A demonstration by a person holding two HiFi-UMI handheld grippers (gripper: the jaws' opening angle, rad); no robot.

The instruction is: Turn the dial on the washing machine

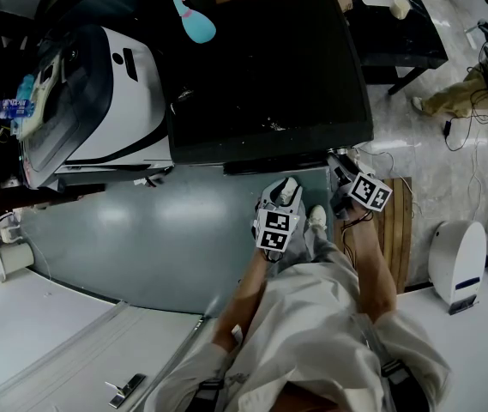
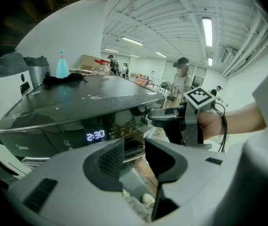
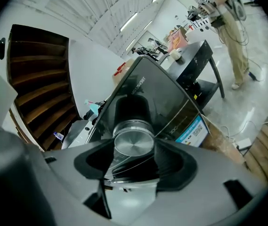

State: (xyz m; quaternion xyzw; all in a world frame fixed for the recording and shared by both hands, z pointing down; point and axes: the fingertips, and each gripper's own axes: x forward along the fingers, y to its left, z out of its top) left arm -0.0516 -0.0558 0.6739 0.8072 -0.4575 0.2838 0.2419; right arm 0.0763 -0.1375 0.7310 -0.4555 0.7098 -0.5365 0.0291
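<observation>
Right gripper view looks straight at the dial (image 3: 134, 142), a round silver knob on the front panel of the washing machine (image 3: 148, 91). The right gripper (image 3: 134, 157) has it pinched, with one dark pad against each side of the knob's rim. A blue label (image 3: 193, 131) shows on the machine's front, just beside the dial.

Left gripper view shows the left gripper (image 2: 134, 149) held a little off the machine's front. Its jaws stand a narrow gap apart with nothing between them (only floor and a pale shoe (image 2: 148, 200) show through the gap). A lit display (image 2: 95, 135) on the machine's front panel reads 2:30, and the other gripper reaches in at the panel's far end.

Head view puts the pinching gripper at the machine's front right corner, tucked under the edge of the dark lid, with the spread one just beside it. A teal bottle (image 1: 194, 20) stands upright at the back edge of the machine's top. A white appliance (image 1: 115, 93) sits close against the machine's left side.
</observation>
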